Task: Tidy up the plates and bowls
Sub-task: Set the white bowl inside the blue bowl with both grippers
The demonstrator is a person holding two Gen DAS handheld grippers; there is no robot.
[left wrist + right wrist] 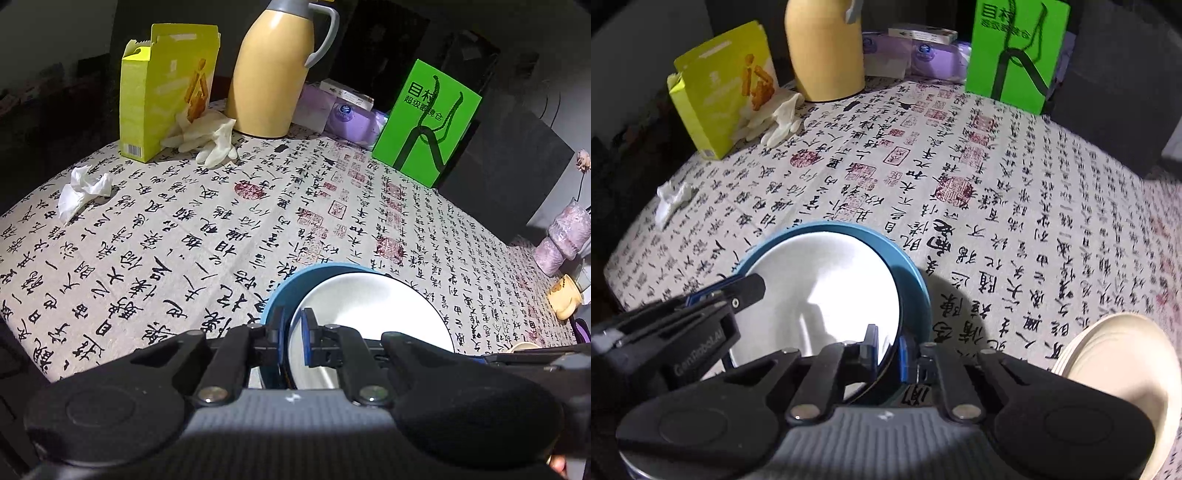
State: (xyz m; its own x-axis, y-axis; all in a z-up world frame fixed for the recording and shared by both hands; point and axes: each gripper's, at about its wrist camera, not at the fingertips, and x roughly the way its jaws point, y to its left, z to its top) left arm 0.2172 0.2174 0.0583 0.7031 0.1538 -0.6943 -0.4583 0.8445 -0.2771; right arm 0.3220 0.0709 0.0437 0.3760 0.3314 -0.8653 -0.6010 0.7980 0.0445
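A white plate (pixel 369 317) with a black rim lies inside a blue plate (pixel 280 291) on the calligraphy tablecloth. My left gripper (pixel 293 332) is shut on the left rims of the two plates. In the right wrist view the white plate (pixel 820 284) sits in the blue plate (pixel 916 280), and my right gripper (pixel 888 350) is shut on the white plate's near right rim. The left gripper also shows there at the plates' left edge (pixel 713 299). A stack of cream plates (pixel 1123 362) lies at the right.
At the table's far side stand a yellow box (pixel 166 88), white gloves (pixel 207 136), a tan thermos jug (pixel 277 66), purple tissue packs (pixel 347 114) and a green bag (pixel 424 122). A crumpled tissue (pixel 81 188) lies left. A cream mug (pixel 563 299) sits right.
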